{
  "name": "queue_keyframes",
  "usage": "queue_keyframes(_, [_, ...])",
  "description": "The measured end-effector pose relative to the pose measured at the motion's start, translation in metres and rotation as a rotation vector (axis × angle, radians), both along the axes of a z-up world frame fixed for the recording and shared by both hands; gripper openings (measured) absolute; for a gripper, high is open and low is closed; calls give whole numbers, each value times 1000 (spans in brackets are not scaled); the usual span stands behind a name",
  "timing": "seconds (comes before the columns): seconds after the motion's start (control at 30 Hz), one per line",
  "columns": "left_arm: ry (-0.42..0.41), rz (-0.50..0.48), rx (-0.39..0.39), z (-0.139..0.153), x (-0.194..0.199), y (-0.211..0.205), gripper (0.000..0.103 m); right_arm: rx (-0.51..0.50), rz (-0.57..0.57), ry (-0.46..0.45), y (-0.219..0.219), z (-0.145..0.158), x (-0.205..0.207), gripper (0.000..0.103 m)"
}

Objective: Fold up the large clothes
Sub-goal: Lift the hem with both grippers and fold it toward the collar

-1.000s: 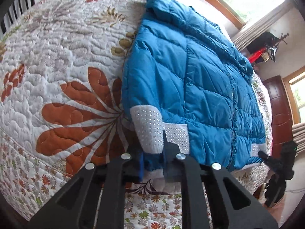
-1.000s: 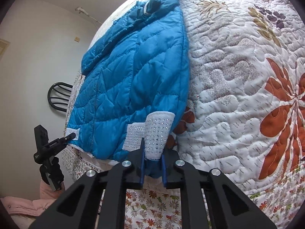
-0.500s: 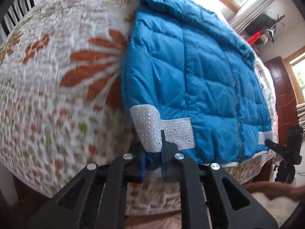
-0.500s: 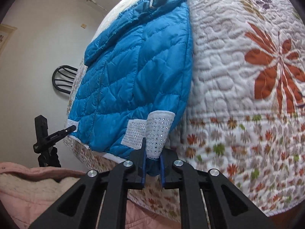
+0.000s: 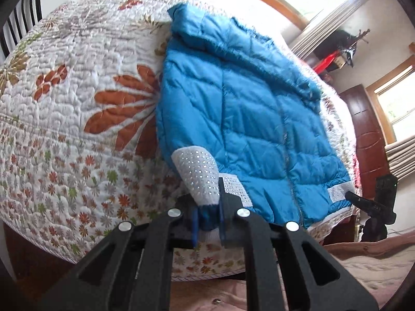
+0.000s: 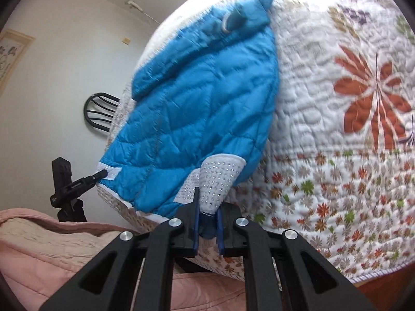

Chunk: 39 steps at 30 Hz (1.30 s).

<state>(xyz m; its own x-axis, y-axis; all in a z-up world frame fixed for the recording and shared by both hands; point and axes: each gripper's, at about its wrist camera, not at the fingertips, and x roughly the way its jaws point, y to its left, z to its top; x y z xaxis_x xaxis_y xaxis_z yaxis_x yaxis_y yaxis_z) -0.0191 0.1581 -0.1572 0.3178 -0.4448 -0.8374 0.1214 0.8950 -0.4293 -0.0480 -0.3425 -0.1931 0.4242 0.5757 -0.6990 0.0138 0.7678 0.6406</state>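
a quilted bright blue puffer jacket with white studded cuffs (image 5: 259, 119) lies flat on a bed under a white quilted bedspread with orange flowers (image 5: 77, 90), its hem at the near edge. the left tongs (image 5: 208, 220) pinch one hem corner beside a cuff, and the right tongs (image 6: 207, 223) pinch the other corner. to fold well, lift both corners evenly, keep the hem taut between them, and carry it toward the collar without letting either sleeve slip out.

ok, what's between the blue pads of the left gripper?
A bunched fold of the blue quilted jacket at its white studded cuff; left gripper clamps it, left wrist view.
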Motion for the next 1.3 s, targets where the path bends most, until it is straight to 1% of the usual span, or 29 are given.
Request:
queue_keyframes(0.13, [-58, 26, -65, 27, 1, 8, 9, -17, -8, -79, -10, 33, 10, 10])
queue_keyframes(0.27, [-121, 28, -112, 52, 21, -3, 10, -43, -7, -125, -9, 62, 34, 10])
queue_keyframes(0.33, [-144, 24, -145, 63, 38, -8, 10, -45, -12, -133, -14, 73, 47, 9])
queue_keyframes(0.43, [-175, 15, -168, 76, 67, -15, 10, -41, -7, -153, -19, 91, 78, 9])
queue_keyframes(0.53, [-216, -2, -155, 89, 101, -28, 10, -66, 7, -156, -22, 101, 113, 9])
queue_keyframes(0.63, [-221, -8, -162, 93, 138, -38, 10, -69, 7, -141, -31, 106, 149, 9])
queue_keyframes(0.8, [-192, 21, -189, 89, 203, -51, 10, -28, -12, -91, -49, 101, 214, 9])
queue_keyframes(1.0, [-148, 73, -180, 74, 276, -69, 10, -21, -25, -51, -61, 92, 286, 9])
queue_keyframes(1.13, [-113, 108, -155, 56, 325, -80, 10, -15, -39, -17, -70, 77, 332, 9])
queue_keyframes(1.3, [-53, 142, -96, 19, 380, -91, 10, -7, -64, 48, -83, 45, 384, 9])
